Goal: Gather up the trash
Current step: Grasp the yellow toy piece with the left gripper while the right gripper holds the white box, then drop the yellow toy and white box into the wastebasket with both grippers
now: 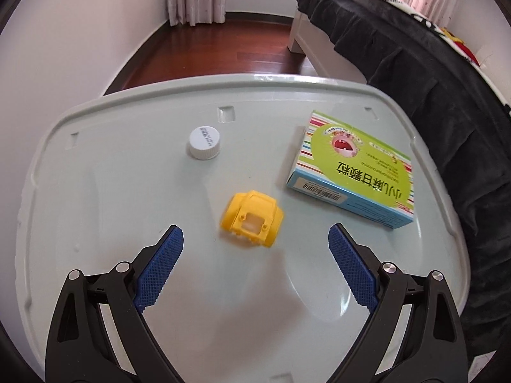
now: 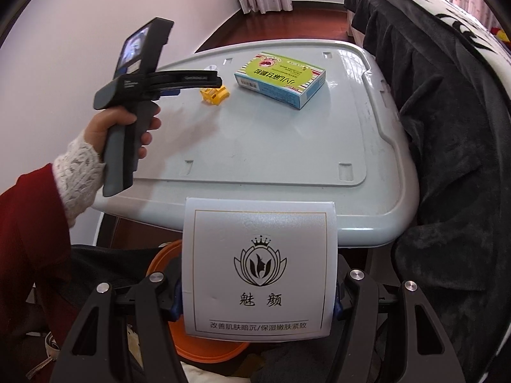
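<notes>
A yellow plastic piece [image 1: 251,219] lies on the pale grey lid [image 1: 127,210], just ahead of my open left gripper [image 1: 255,242], between its blue pads. A white bottle cap [image 1: 204,143] lies further off to the left. A green striped medicine box [image 1: 353,172] lies to the right. In the right wrist view my right gripper [image 2: 258,296] is shut on a white box with a crown logo [image 2: 259,271], held over an orange bin [image 2: 204,348] in front of the lid [image 2: 271,146]. The left gripper [image 2: 188,78] hovers there by the yellow piece [image 2: 215,94] and the medicine box [image 2: 280,78].
A dark blanket [image 1: 447,102] hangs over a bed along the lid's right side. A white wall [image 1: 64,48] stands to the left, with red wood floor [image 1: 230,48] and curtains beyond. A person's hand in a red sleeve [image 2: 32,223] holds the left gripper.
</notes>
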